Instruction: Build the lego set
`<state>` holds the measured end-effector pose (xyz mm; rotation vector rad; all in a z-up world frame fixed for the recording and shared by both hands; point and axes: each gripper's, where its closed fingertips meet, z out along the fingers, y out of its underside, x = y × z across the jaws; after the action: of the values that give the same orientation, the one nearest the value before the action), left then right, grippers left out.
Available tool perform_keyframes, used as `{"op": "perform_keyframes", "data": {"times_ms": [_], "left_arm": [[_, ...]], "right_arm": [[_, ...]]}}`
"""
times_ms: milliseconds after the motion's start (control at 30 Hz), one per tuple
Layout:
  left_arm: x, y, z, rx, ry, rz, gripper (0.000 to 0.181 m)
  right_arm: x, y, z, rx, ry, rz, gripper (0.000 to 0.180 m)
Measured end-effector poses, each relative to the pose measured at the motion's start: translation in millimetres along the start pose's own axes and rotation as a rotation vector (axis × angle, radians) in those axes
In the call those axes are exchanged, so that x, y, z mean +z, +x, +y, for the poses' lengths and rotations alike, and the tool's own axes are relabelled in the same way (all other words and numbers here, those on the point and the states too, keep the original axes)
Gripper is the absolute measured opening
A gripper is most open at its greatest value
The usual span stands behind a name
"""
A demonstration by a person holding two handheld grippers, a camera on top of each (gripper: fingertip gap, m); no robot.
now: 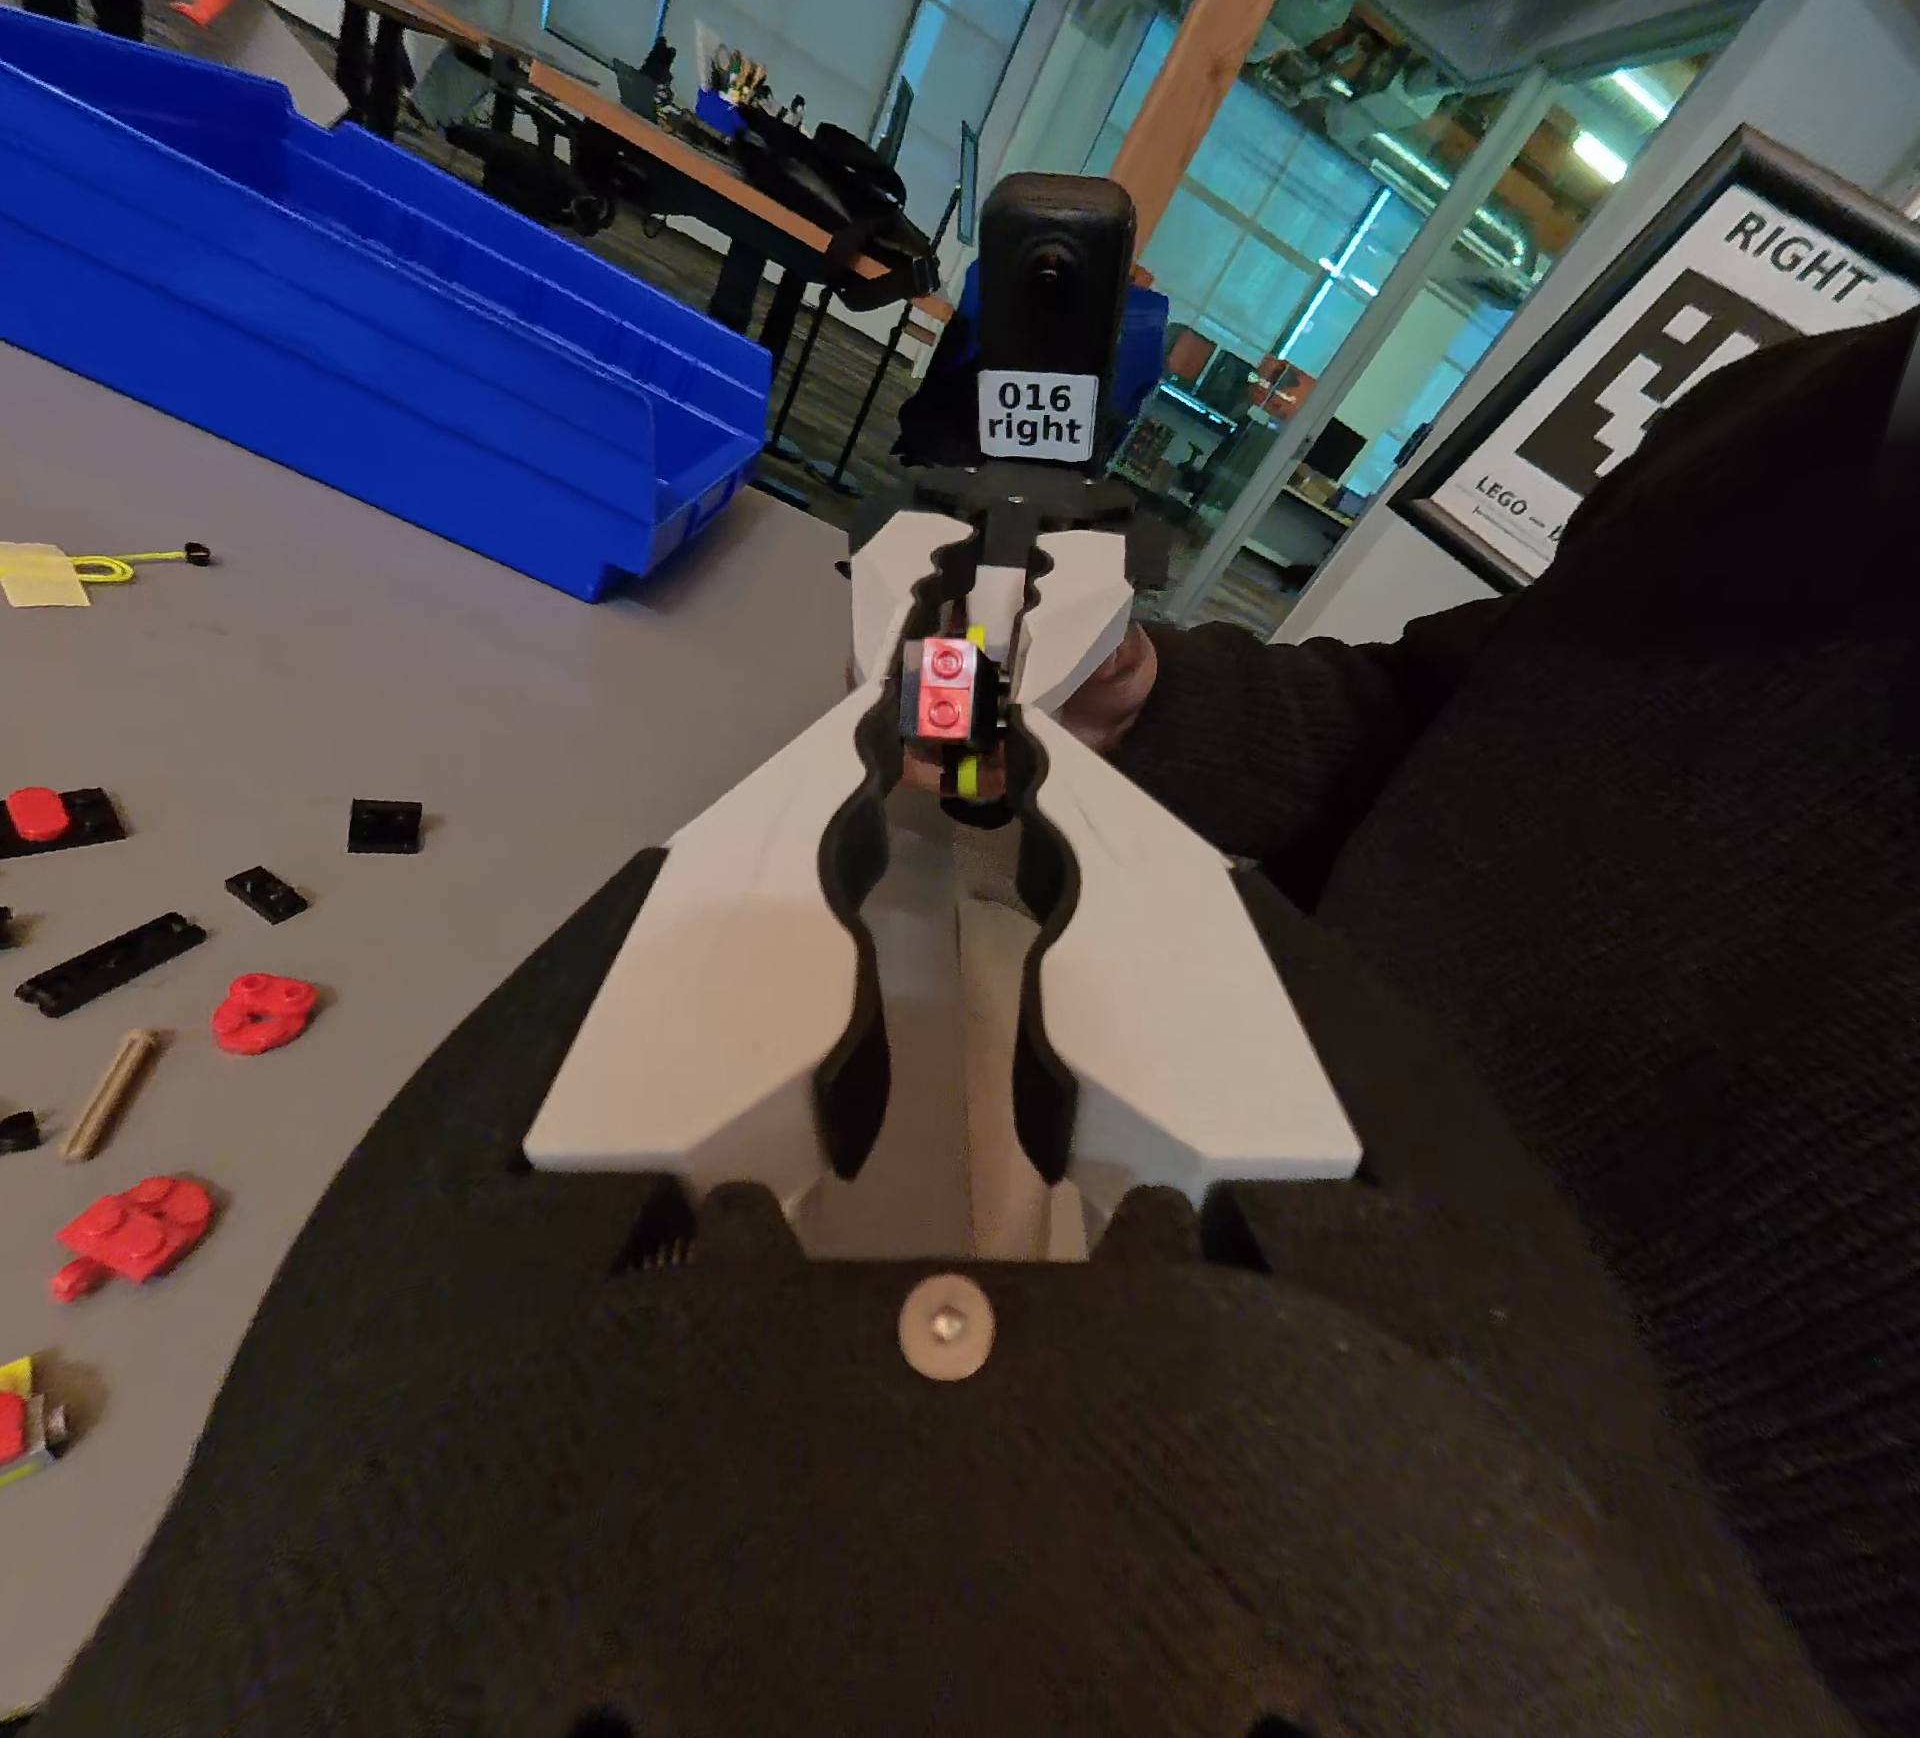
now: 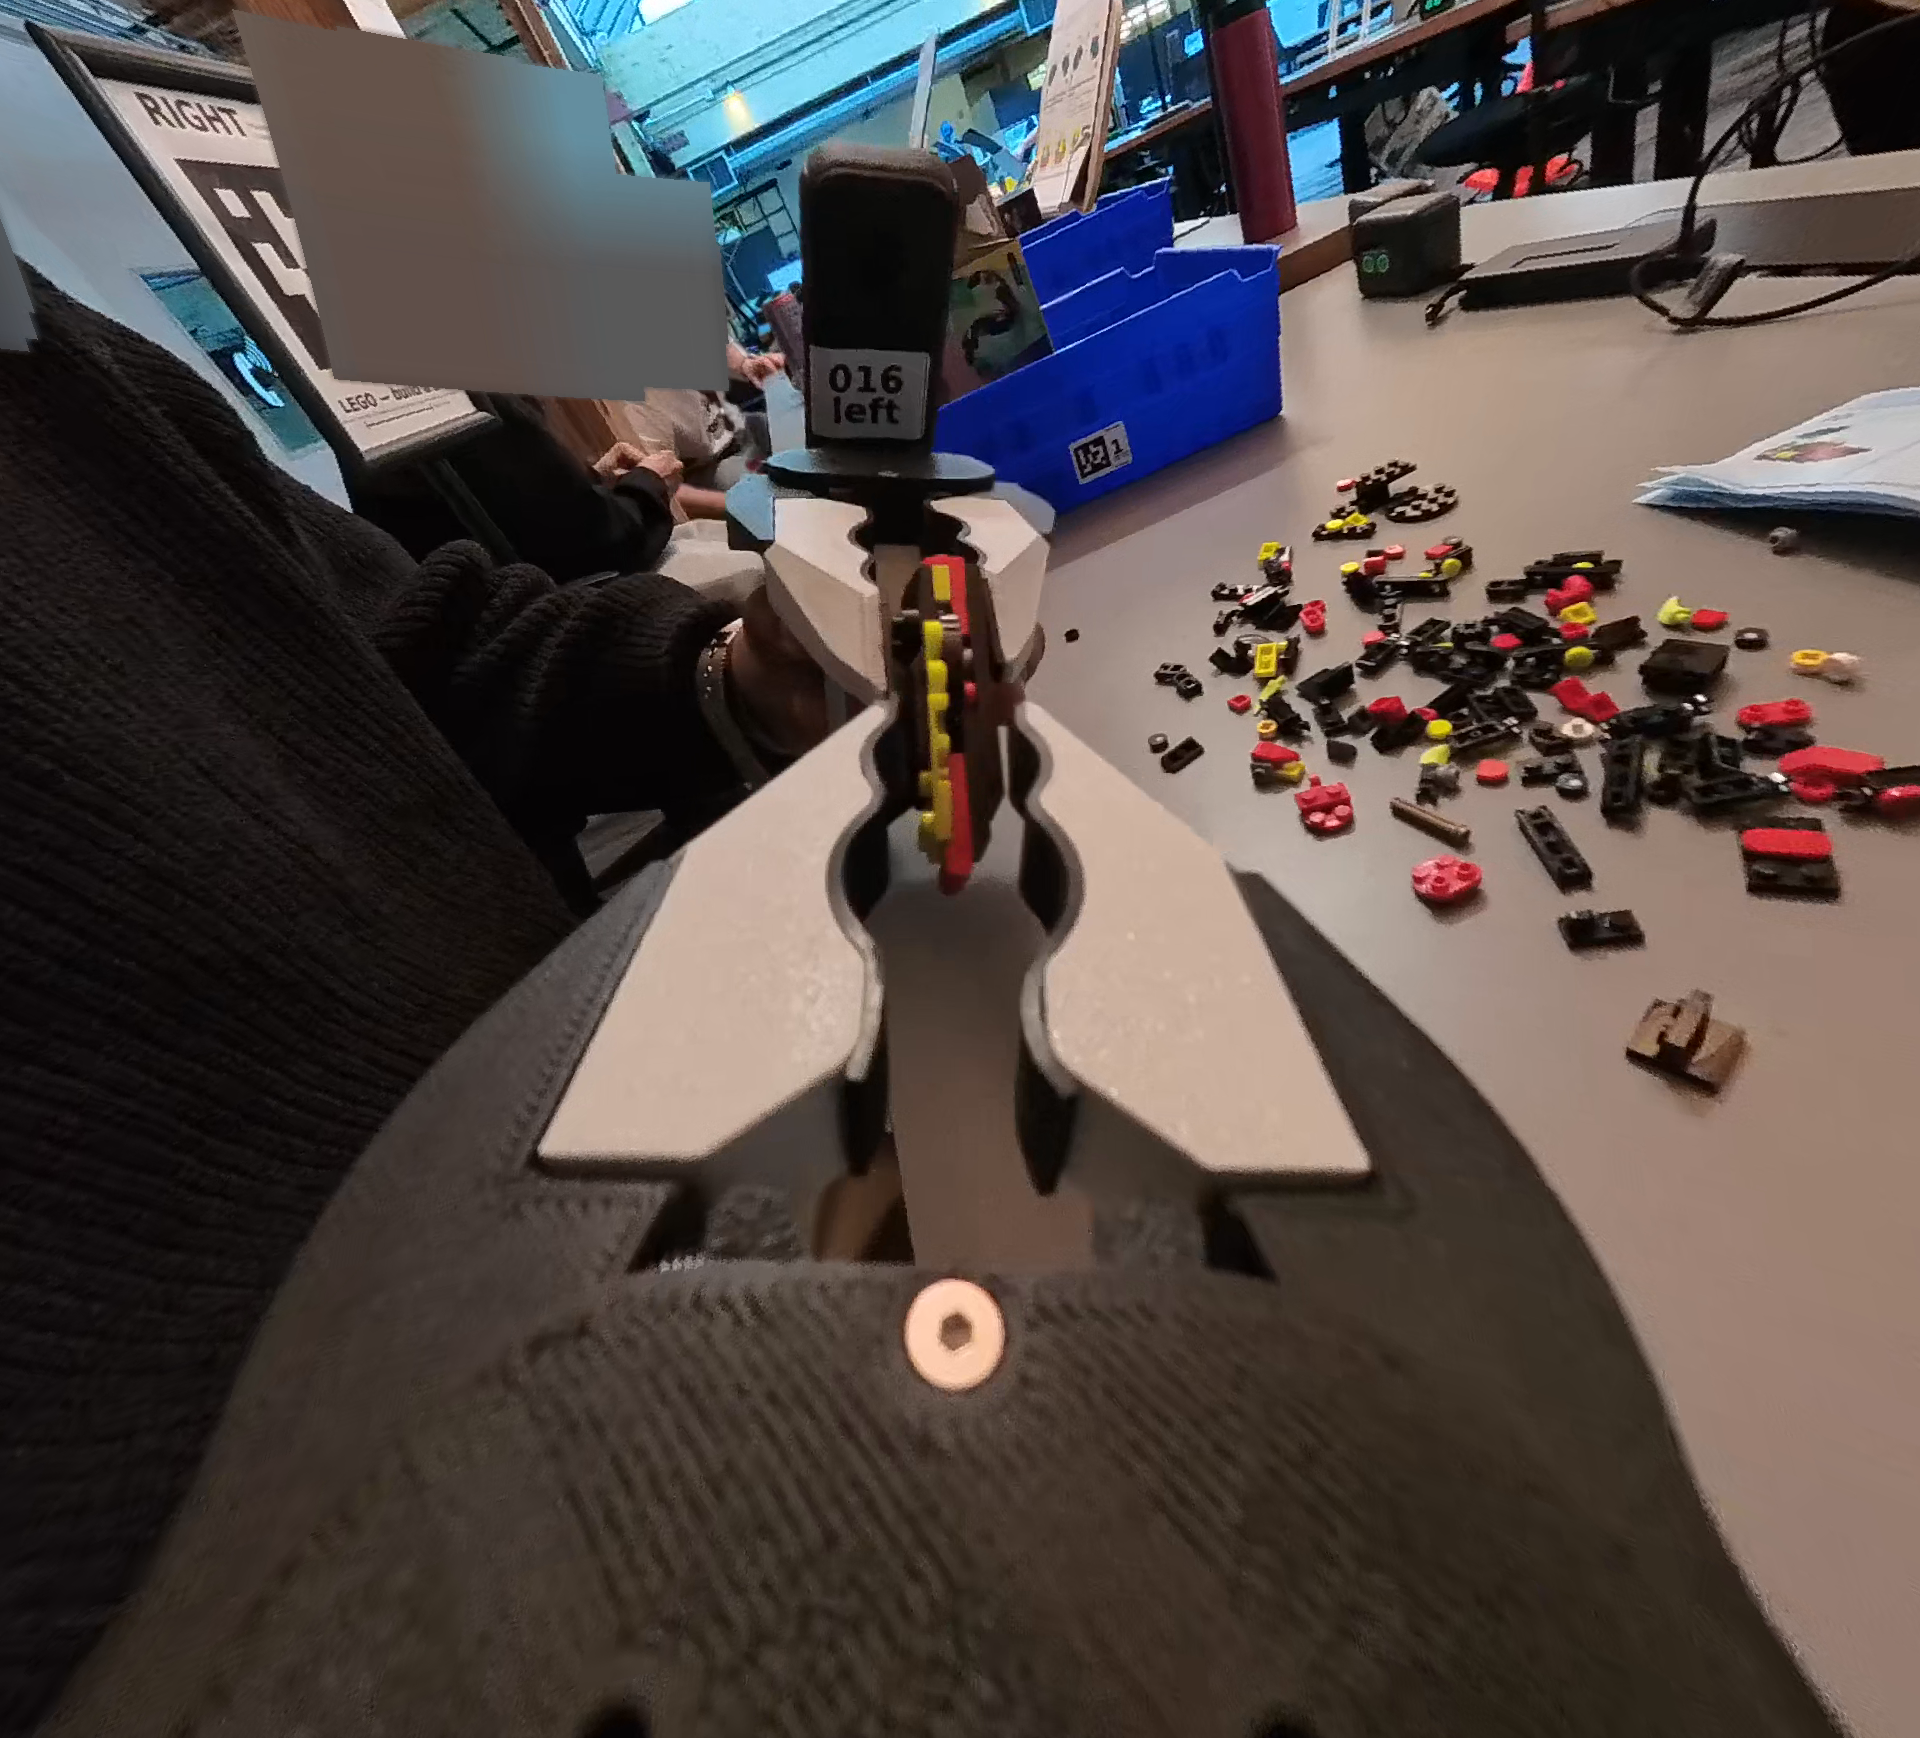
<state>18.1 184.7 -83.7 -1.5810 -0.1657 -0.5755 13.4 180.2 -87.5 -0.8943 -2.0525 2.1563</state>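
Both grippers meet tip to tip above the grey worktop [image 2: 1455, 1221], well apart from the blue bin [image 1: 343, 317]. The left gripper [image 1: 951, 701] has its fingers closed on a small red-and-black block [image 1: 943, 689]; the right gripper [image 2: 940, 753] has its fingers closed on a flat red, yellow and black assembly [image 2: 945, 732]. Loose lego pieces [image 2: 1538, 712] lie scattered on the worktop near the bin.

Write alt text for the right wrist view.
Two white grippers meet tip to tip above a grey table, the right gripper in the foreground and the left gripper facing it, with a red, yellow and black lego assembly between them. Loose lego pieces lie scattered to the right, blue bins behind.
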Motion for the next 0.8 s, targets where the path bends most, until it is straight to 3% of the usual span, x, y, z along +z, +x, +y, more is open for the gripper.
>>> {"op": "perform_keyframes", "data": {"times_ms": [400,433,500,800], "left_arm": [[-3,3,-7,0.036,0.031,0.007,0.016],[-3,2,-7,0.045,0.029,-0.001,0.016],[-4,0,-8,0.044,0.041,-0.013,0.016],[-4,-1,-10,0.031,0.050,-0.019,0.016]], "right_arm": [[3,-3,-6,-0.038,0.006,0.020,0.016],[3,-1,-6,-0.048,0.013,0.041,0.018],[2,5,-7,-0.070,0.029,0.095,0.039],[1,7,-8,-0.005,0.059,0.072,0.042]]}}
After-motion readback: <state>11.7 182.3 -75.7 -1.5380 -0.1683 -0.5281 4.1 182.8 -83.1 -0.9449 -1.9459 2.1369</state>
